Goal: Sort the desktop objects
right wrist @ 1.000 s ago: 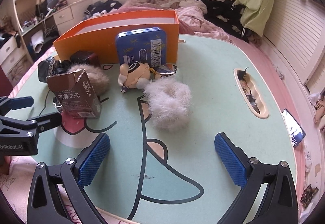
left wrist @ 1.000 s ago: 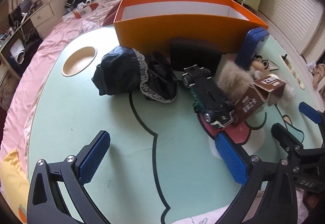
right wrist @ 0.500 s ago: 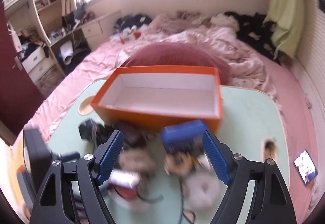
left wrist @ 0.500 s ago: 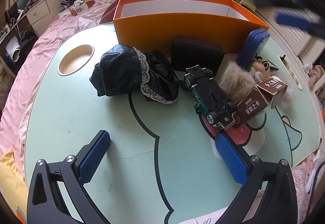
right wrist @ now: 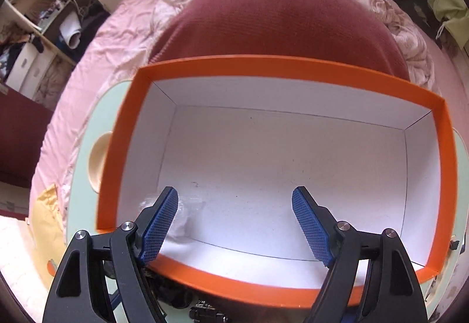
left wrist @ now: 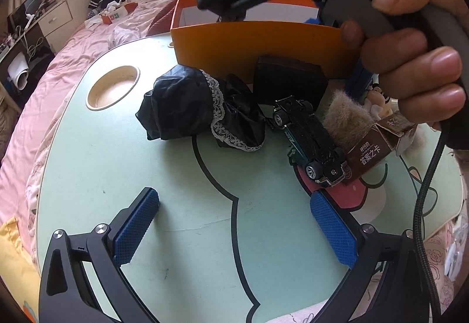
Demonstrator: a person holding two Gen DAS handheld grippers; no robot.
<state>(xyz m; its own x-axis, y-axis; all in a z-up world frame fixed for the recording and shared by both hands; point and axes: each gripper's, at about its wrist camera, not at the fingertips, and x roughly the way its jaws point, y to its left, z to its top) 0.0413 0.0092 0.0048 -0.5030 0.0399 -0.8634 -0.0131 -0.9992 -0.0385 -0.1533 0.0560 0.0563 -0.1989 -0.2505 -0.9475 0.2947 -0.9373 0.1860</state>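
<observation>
Box (right wrist: 293,71), orange with white inside, holds nothing visible.

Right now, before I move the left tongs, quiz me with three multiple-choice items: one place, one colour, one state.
1. Where does the car lie?
A. in the round recess
B. between the cloth and the carton
C. on the bed

2. What colour is the box outside?
A. blue
B. green
C. orange

3. How are the left tongs?
A. open, empty
B. shut on the car
C. shut on the cloth

Key: 1 B, the car lies on the table with the cloth on one side and the carton on the other. 2 C, its near wall is orange. 3 A, the pads stand wide apart over bare table.
</observation>
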